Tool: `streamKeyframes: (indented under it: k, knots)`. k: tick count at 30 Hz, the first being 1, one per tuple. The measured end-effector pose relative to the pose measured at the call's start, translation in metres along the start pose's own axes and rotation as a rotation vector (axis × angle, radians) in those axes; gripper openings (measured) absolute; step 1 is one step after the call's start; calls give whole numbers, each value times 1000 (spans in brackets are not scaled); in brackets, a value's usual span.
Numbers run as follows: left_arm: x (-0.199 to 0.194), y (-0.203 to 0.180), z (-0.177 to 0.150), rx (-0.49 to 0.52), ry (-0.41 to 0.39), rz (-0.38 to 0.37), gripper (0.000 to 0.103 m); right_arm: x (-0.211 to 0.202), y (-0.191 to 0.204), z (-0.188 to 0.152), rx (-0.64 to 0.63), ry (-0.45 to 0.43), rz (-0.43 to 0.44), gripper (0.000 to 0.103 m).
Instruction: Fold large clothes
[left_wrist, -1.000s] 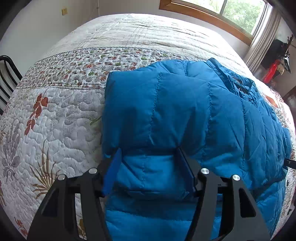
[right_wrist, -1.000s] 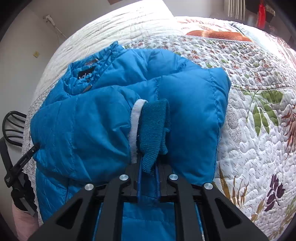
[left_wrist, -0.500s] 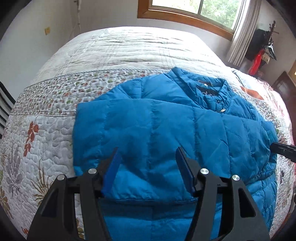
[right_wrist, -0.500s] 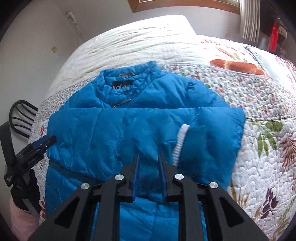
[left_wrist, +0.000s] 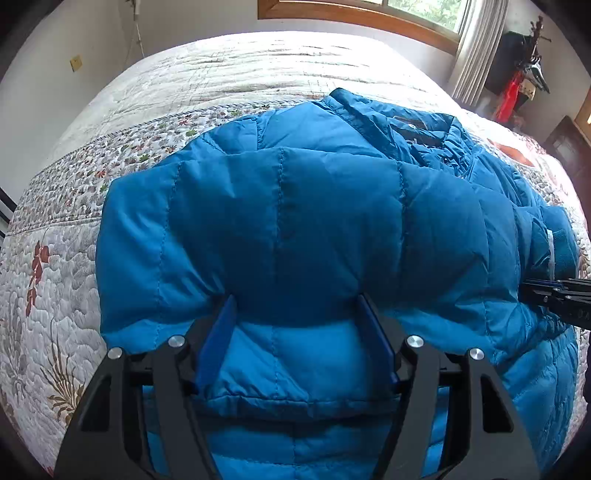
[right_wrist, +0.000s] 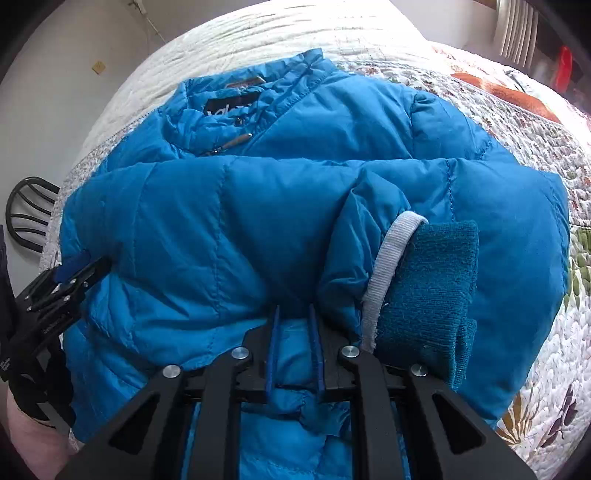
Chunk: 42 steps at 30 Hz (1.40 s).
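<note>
A blue quilted jacket (left_wrist: 314, 221) lies across a bed (left_wrist: 55, 295) covered with a floral quilt, its collar (right_wrist: 229, 103) toward the far end and both sleeves laid crosswise over the chest, so that the garment reads as a compact block rather than a spread coat. By that showing, the sleeve folds appear done, and what seems left is to bring the lower part of the body up over the sleeves and square the bundle off. The left tongs (left_wrist: 295, 325) stand with their blue pads apart, straddling a puffy fold of the jacket near its lower edge; their jaws have just been opening, with fabric between them, and the pads do not look to be pinching it. The right tongs (right_wrist: 293, 328) are drawn nearly closed on a thin ridge of the blue shell, just beside the knitted cuff (right_wrist: 428, 288) with its pale band. The hem itself runs out of both views beneath the tongs, so how much of the body remains unfolded cannot be judged. The far sleeve's own cuff is buried under the upper one, and the label at the collar is too small to read. A dark chair (right_wrist: 29, 214) stands beyond the bed's edge in the right view.
</note>
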<state>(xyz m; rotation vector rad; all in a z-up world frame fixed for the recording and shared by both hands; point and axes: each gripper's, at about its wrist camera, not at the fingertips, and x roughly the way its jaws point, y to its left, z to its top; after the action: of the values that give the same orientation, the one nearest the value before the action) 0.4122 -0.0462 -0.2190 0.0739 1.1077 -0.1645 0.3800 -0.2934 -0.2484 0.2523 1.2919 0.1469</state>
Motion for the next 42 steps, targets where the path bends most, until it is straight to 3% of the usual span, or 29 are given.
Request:
streamKeyframes:
  k: [2, 5, 7, 10, 18, 20, 25, 33, 40, 42]
  knots:
    - [-2, 1, 2, -11, 7, -3, 66, -9, -4, -2, 16, -16, 33, 16]
    - [-23, 12, -1, -52, 21, -50, 66, -47, -9, -22, 26, -109, 121, 28]
    - [-51, 24, -12, -66, -10, -85, 70, -74, -11, -45, -3, -157, 162, 36]
    - [-89, 46, -39, -63, -47, -69, 80, -105, -16, -89, -48, -189, 155, 45]
    - [-134, 94, -145, -94, 58, -5, 82, -132, -36, -204, 3, -137, 117, 50]
    - [-140, 98, -175, -109, 91, -7, 82, -130, -37, -230, 22, -116, 99, 53]
    - [-144, 111, -230, -185, 147, -47, 82, -131, -47, -281, 79, -78, 147, 59]
    - [-132, 114, -264, -270, 175, -194, 82, -111, -59, -314, 154, -24, 240, 70]
    - [-126, 98, -267, -233, 174, -227, 78, -90, -55, -325, 168, -16, 247, 71]
    - [-127, 95, -268, -229, 170, -237, 66, -89, -54, -325, 169, -31, 238, 57]
